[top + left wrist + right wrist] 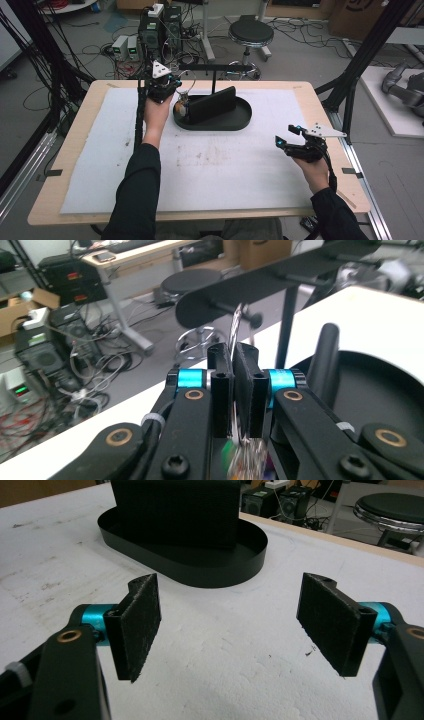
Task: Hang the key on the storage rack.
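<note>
A thin, shiny wire loop point(236, 327), a bright metal ring with a small multicoloured object hanging blurred beneath it, was pinched between the flat black pads of the left claw point(233, 390), whose jaws stood nearly together on it. The loop ran upright, its long axis rising from the claw towards the flat black crossbar point(270, 282) of a slim T-shaped metal stand. That stand rose from the far rim of a shallow oval black tray point(245, 117) with a smooth low wall; the left claw point(167, 90) hung just beside the tray's left end, near a small round brownish object point(181, 108) lying there. A black rectangular slab point(212, 104) with a fine-grained face leaned upright inside the tray. The tray sat on a white, scuffed foam mat point(210, 170) covering the pale wooden bench point(80, 165). Well to the tray's right, the right claw point(230, 625) hovered with jaws wide apart, nothing between its rough felt-like pads.
</note>
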{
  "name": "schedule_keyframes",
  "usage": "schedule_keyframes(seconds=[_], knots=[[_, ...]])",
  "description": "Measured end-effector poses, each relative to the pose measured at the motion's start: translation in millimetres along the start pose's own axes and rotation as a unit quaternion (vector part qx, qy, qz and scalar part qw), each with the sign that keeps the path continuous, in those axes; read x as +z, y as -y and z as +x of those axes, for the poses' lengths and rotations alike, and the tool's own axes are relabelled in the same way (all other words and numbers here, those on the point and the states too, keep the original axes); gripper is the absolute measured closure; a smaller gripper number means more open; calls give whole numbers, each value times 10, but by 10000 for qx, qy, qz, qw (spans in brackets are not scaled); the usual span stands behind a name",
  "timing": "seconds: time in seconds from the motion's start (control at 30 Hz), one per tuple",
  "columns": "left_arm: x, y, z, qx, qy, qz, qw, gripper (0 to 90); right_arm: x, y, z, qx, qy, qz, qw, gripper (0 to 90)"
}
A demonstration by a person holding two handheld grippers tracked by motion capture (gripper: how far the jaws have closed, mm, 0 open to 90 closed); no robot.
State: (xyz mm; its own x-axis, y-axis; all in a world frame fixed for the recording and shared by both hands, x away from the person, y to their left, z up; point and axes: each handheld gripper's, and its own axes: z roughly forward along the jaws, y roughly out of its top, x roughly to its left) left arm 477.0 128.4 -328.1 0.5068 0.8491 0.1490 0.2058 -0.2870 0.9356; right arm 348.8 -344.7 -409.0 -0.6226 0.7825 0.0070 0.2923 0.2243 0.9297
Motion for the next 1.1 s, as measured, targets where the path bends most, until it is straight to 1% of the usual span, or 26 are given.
schedule_keyframes(seconds=[0.13, 0.23, 0.3, 0.33, 0.37, 0.4, 0.43, 0.5, 0.53, 0.6, 0.67, 0.7, 0.73, 0.83, 0.9, 0.93, 1.0, 1.03, 1.1], knots=[[12, 37, 4, -54, -105, 18, 9999, 828, 5, 1, 0, 14, -13, 7, 10000, 259], [-1, 59, 9, -81, -256, 58, 9996, 740, 12, 4, -9, 11, -13, 21, 10000, 259], [-28, 83, 15, -109, -279, 16, 9995, 726, 14, 6, -10, 28, -19, 20, 10000, 259], [-41, 95, 13, -115, -306, 14, 9995, 703, 12, 6, -11, 35, -15, 26, 10000, 259], [-49, 99, 11, -139, -305, 88, 9994, 662, 11, 6, -12, 34, -23, 20, 10000, 259], [-64, 104, 0, -122, -317, 133, 9993, 629, 8, 6, -15, 33, -18, 19, 10000, 259], [-103, 121, -27, -54, -386, 43, 9992, 612, 8, 6, -18, 30, -17, 7, 10000, 260], [-153, 143, -66, 3, -435, -5, 9991, 567, 7, 6, -24, 44, -11, -2, 10000, 259], [-188, 156, -86, -46, -384, 9, 9993, 528, 6, 6, -25, 46, -9, -3, 10000, 259], [-254, 174, -113, -120, -275, -47, 9995, 474, 4, 4, -25, 54, 3, -13, 10000, 259], [-355, 213, -157, -107, -182, -205, 9996, 458, 5, 2, -20, 59, 20, -36, 10000, 259], [-418, 235, -178, -88, -75, -232, 9997, 449, 7, 1, -21, 36, 30, -53, 10000, 259], [-458, 246, -192, -82, -16, -240, 9997, 419, 8, 0, -20, 25, 48, -63, 10000, 259], [-645, 317, -254, -16, 187, -448, 9988, 404, 13, -1, -19, 20, 93, -93, 9999, 259], [-771, 366, -284, -23, 308, -498, 9983, 368, 16, -3, -21, 6, 136, -123, 9998, 259], [-835, 393, -303, -24, 343, -548, 9979, 352, 16, -4, -23, 4, 163, -140, 9998, 259], [-958, 449, -334, 43, 384, -590, 9975, 335, 13, -6, -27, -3, 230, -170, 9996, 259], [-1016, 478, -346, 85, 397, -602, 9974, 331, 12, -7, -25, 29, 264, -181, 9995, 259], [-1127, 546, -372, 67, 445, -627, 9970, 310, 11, -12, -31, 33, 313, -193, 9993, 259]])
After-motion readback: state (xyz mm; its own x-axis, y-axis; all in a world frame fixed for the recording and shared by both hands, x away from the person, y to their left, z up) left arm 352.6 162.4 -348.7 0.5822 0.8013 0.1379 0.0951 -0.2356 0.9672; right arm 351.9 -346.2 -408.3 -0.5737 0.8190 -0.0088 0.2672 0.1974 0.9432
